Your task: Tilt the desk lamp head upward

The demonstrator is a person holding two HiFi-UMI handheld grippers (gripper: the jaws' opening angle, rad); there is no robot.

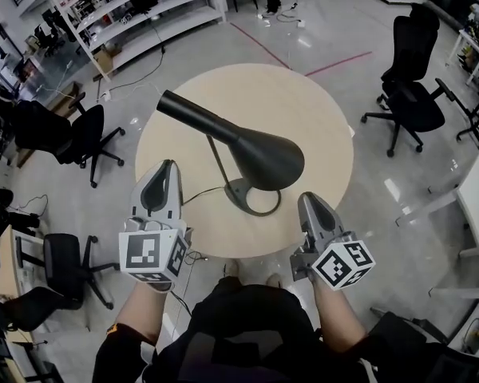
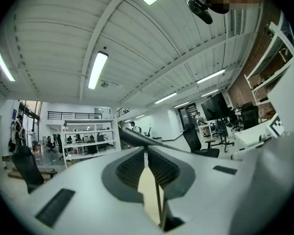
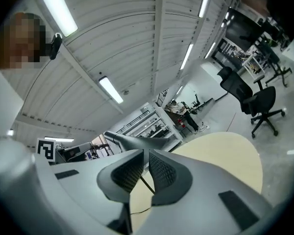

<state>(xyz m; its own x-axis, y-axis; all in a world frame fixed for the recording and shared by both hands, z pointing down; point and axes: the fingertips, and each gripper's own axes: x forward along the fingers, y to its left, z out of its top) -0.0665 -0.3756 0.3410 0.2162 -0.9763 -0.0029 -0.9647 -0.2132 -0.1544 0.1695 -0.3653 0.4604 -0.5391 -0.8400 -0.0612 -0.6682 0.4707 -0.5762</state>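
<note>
Desk lamp point(image 1: 243, 146) sits mid-frame in the head view on the round table point(image 1: 319, 110). Its black cone head point(image 1: 259, 156) slopes from a narrow tail at upper left down to the wide mouth at lower right. The ring base point(image 1: 254, 202) is just below the head and the cord point(image 1: 198, 195) trails left.

Left gripper point(image 1: 170, 168) is at the lower left of the lamp and right gripper point(image 1: 306, 202) at its lower right. Both are close to the lamp but clear of it. In each gripper view the jaws are pressed together with nothing between them.

Judgement: tilt not started, the head looks angled down. Approach, grip and lift are all left. Office chair point(image 1: 411, 94) is off to the right.
</note>
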